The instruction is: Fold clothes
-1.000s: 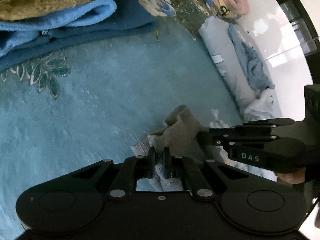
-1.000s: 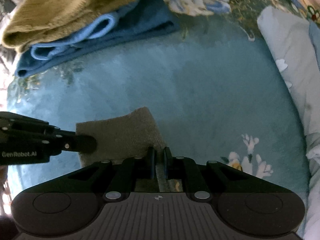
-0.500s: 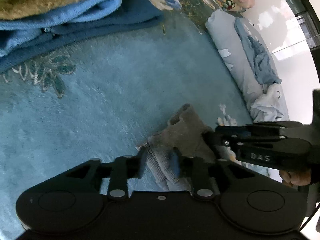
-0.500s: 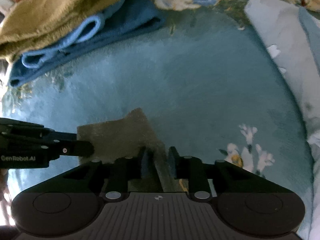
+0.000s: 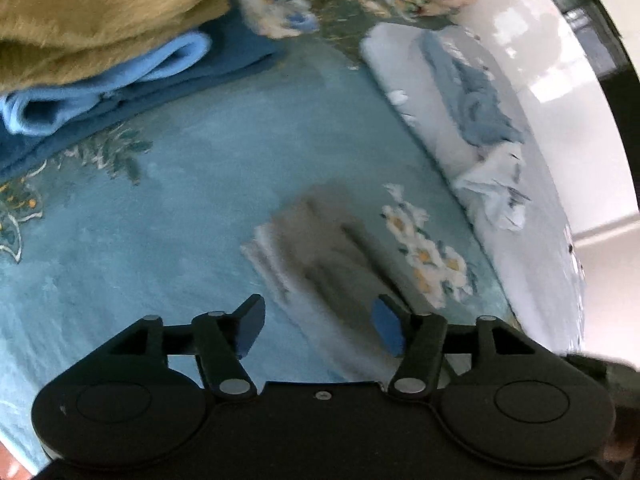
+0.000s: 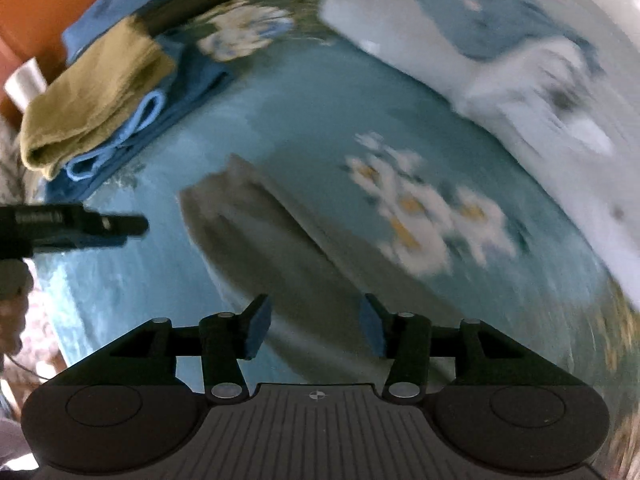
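A small grey-brown folded cloth (image 5: 320,248) lies flat on the teal flowered bedspread (image 5: 180,184). My left gripper (image 5: 318,328) hovers above its near end, jaws opening, with nothing pressed between the blue pads. In the right wrist view the same cloth (image 6: 264,240) lies below my right gripper (image 6: 316,330), whose jaws are also opening and hold nothing. The left gripper (image 6: 80,226) shows as a dark bar at the left edge of that view. Both views are motion-blurred.
A folded stack sits at the back left: an olive-yellow towel (image 5: 92,16) over light blue and dark blue garments (image 5: 160,68). A pale grey pillow with a crumpled blue garment (image 5: 476,104) lies along the right. White daisy print (image 6: 420,208) marks the bedspread beside the cloth.
Both grippers let go of the grey cloth and opened. Both rose away from it; the right gripper swung aside and rolled, and the cloth now lies flat and folded.
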`<action>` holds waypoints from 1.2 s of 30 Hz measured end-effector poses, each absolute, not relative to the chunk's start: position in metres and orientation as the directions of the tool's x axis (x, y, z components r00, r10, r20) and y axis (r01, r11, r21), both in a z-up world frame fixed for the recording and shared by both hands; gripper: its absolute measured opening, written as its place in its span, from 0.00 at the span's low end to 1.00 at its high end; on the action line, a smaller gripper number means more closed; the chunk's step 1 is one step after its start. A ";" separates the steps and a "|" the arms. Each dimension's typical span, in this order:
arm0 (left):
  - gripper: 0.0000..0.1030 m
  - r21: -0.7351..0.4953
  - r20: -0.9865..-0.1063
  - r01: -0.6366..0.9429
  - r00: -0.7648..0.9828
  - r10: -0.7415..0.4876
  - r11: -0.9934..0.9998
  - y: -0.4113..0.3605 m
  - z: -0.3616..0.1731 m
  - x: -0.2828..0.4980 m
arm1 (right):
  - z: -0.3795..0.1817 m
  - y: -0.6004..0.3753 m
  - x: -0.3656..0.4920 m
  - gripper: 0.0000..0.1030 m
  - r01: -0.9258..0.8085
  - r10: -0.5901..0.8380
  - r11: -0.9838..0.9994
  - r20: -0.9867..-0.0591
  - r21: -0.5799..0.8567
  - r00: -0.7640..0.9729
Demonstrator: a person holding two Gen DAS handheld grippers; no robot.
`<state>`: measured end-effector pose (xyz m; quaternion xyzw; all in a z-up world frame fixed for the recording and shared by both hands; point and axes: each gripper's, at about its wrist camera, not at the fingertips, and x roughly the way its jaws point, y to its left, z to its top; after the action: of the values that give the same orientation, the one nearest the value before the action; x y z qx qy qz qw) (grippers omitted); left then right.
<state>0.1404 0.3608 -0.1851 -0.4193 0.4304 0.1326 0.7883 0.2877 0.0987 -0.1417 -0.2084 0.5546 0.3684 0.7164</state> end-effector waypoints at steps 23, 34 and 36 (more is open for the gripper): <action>0.84 -0.413 -0.782 -0.334 0.606 -0.143 0.847 0.126 -0.064 0.132 | -0.094 -0.262 0.166 0.66 -0.292 0.282 0.942 -0.863 0.165 0.420; 0.86 -0.363 -0.795 -0.261 0.588 -0.151 0.895 0.087 -0.036 0.136 | -0.092 -0.307 0.145 0.70 -0.202 0.298 0.952 -0.834 0.228 0.463; 0.86 -0.356 -0.796 -0.214 0.580 -0.176 0.910 0.081 -0.038 0.143 | -0.092 -0.306 0.144 0.70 -0.186 0.292 0.955 -0.831 0.230 0.473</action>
<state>0.1429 0.0806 -0.0377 -0.2124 0.4583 0.0110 0.8630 0.1438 -0.3063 -0.0915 0.0538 0.4942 0.1394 0.8564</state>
